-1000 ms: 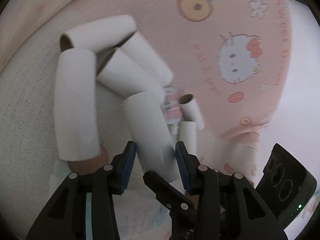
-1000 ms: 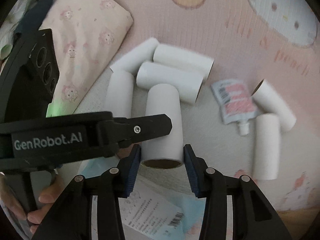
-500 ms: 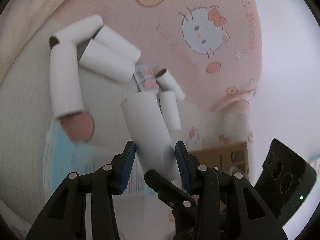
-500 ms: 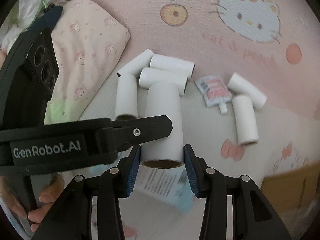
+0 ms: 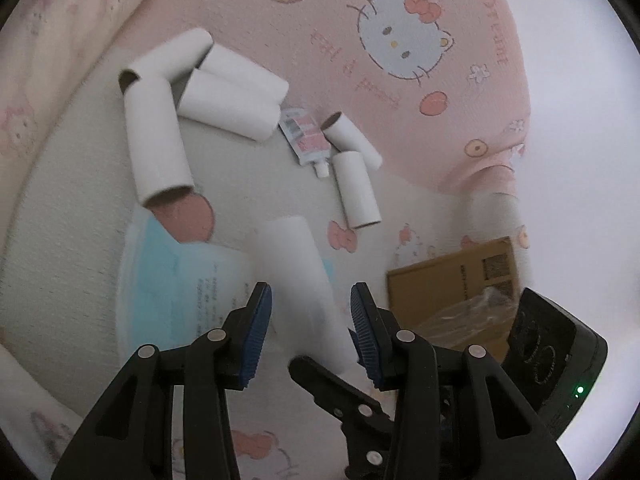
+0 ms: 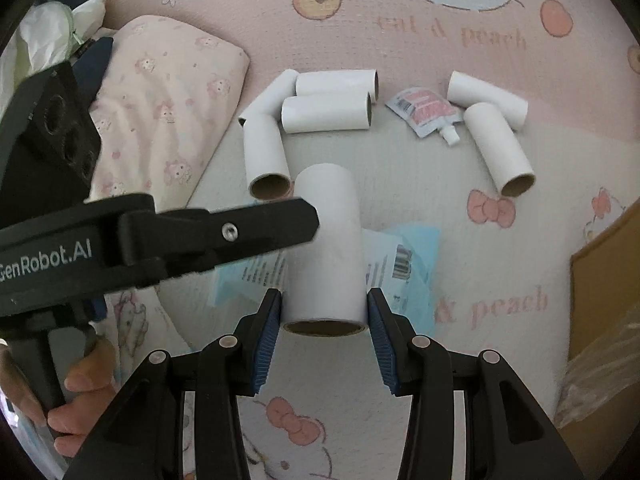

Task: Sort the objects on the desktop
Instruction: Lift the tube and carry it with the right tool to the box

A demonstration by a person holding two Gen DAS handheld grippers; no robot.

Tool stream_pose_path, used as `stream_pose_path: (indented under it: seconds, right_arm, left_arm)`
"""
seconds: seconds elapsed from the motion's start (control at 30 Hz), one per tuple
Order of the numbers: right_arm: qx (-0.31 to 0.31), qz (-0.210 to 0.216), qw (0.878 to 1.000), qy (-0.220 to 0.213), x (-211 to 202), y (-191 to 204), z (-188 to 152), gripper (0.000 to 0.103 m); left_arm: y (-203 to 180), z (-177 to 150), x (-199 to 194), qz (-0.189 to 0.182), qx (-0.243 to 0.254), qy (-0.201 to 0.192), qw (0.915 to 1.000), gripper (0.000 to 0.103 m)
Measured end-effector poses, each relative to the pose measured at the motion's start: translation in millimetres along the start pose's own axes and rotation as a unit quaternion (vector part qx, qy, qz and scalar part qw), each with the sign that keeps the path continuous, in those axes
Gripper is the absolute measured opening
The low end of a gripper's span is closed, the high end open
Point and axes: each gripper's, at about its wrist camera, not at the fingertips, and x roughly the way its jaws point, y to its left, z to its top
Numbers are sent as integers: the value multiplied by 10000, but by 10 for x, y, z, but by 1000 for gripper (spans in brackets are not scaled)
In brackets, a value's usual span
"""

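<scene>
My right gripper (image 6: pixel 325 316) is shut on a white cardboard tube (image 6: pixel 326 248) and holds it above the bedding. The same tube (image 5: pixel 300 280) shows blurred between the fingers of my left gripper (image 5: pixel 311 312), whose pads do not clearly touch it; the left gripper's black body (image 6: pixel 160 236) crosses in front of the tube. Several more white tubes lie in a cluster (image 6: pixel 320 116) (image 5: pixel 208 96), and two lie apart (image 6: pixel 496 144) (image 5: pixel 356 184). A small pink-and-white spouted pouch (image 6: pixel 428 114) (image 5: pixel 306 142) lies between the groups.
A blue-and-white printed packet (image 6: pixel 400 264) (image 5: pixel 180 280) lies under the held tube. A brown cardboard box (image 5: pixel 456 284) (image 6: pixel 600 280) with clear plastic sits at the right. A pink pillow (image 6: pixel 160 100) lies at the left.
Both grippers have risen and pulled back with the tube. The lying tubes now look smaller and farther, and the cardboard box has come into view.
</scene>
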Motion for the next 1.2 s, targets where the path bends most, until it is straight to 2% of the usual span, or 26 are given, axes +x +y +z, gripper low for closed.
stream_pose_path:
  seconds: [0.17,0.3,0.47,0.6,0.73,0.83,0.93,1.1,1.2]
  right_arm:
    - [-23,67,9999,113,21,-1,-50,41]
    - [-163,-10,9996,239,74,17,-118,41]
    - [-266,-63,9992,297,125,45,-183,41]
    - [-250,-47,9992,311,133,49,-187,41]
    - [-17,106,9995,291,124,-4,-170,41]
    - [145,131,9998,104,89,-25,-134,41]
    - [183,131,9996,158,134,-20,-94,41]
    - [-5,19,9998,186,165,20,-83,41]
    - [48,27,10000,67,138,0,-90,41]
  left_arm:
    - [196,54,134,-427,-626,365,9965,46]
    - [235,84,171,-434,-763,369,9955,46]
    - [179,70,302,-281,-558,669,9958,46]
    - [70,40,344,-14,-160,666,9976,46]
    - [98,39,354,-53,-170,707,9973,46]
    - [97,33,354,-64,-144,701,9974,46]
    - [86,30,352,-47,-102,703,9975,46]
    - [18,12,310,-2,119,614,9980,46]
    - [-98,-5,279,-27,443,508,9977,46]
